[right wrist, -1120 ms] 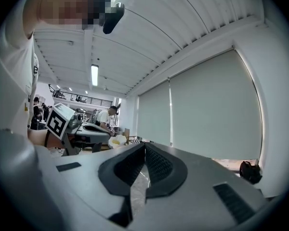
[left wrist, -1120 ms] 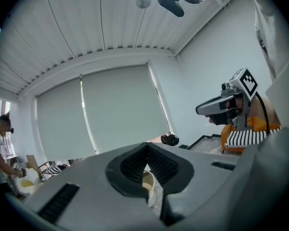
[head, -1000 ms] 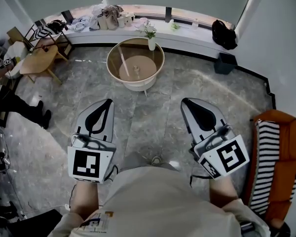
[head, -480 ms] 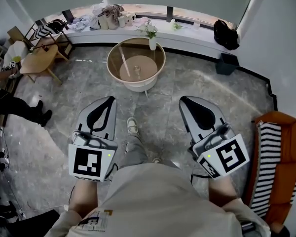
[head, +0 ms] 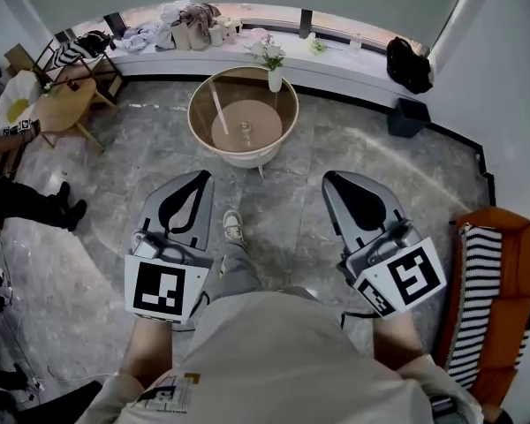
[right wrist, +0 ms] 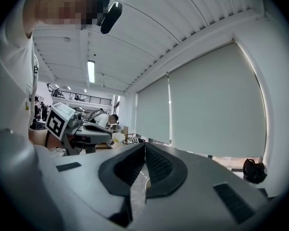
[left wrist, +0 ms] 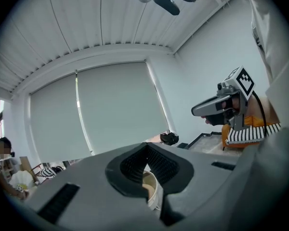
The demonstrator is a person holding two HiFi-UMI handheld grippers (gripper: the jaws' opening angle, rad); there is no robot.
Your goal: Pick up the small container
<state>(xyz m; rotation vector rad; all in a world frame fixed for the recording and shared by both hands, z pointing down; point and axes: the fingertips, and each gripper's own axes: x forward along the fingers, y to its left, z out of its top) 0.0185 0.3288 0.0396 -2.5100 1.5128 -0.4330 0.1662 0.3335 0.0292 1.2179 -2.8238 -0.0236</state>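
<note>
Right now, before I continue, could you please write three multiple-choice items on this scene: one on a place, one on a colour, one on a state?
1. Where does the white vase with flowers stand?
A. on the round table
B. on a bookshelf
C. on a kitchen counter

2. What colour is the frame of the armchair at the right?
A. blue
B. orange
C. green

3. In what state are the left gripper and the right gripper?
A. wide open
B. shut on a cup
C. shut, with nothing held

Answers:
1. A, since the head view shows the vase at the table's far edge.
2. B, since orange surrounds the striped cushion.
3. C, since each gripper view shows the pads meeting with nothing between them.
</note>
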